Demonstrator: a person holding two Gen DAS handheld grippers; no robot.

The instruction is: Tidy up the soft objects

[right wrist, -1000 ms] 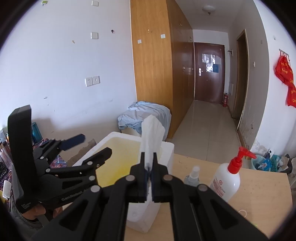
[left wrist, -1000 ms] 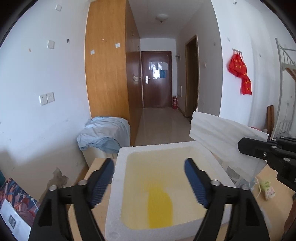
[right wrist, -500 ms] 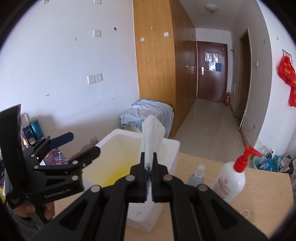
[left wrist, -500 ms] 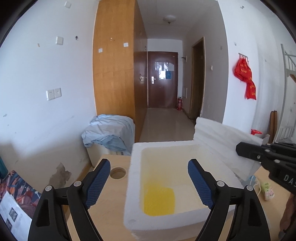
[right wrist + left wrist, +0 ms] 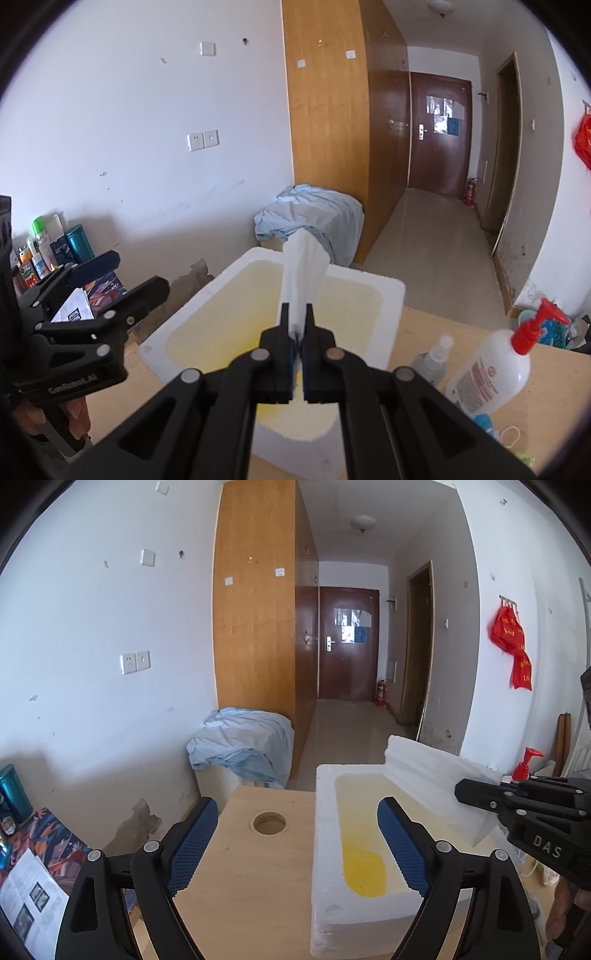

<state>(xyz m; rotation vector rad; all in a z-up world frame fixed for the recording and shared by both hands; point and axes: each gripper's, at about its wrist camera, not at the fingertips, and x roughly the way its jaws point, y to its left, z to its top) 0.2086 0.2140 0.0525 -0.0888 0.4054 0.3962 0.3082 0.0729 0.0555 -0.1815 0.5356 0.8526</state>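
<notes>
A white, ribbed soft foam sheet is pinched at one end, standing up above the open foam box. The box is white with a yellow-stained inside, and sits on the wooden counter.

bare wooden table lies open at 9 o'clock of the foam box, broken only by a round hole. at 3 o'clock, a pump bottle and spray bottle crowd the way.
</notes>
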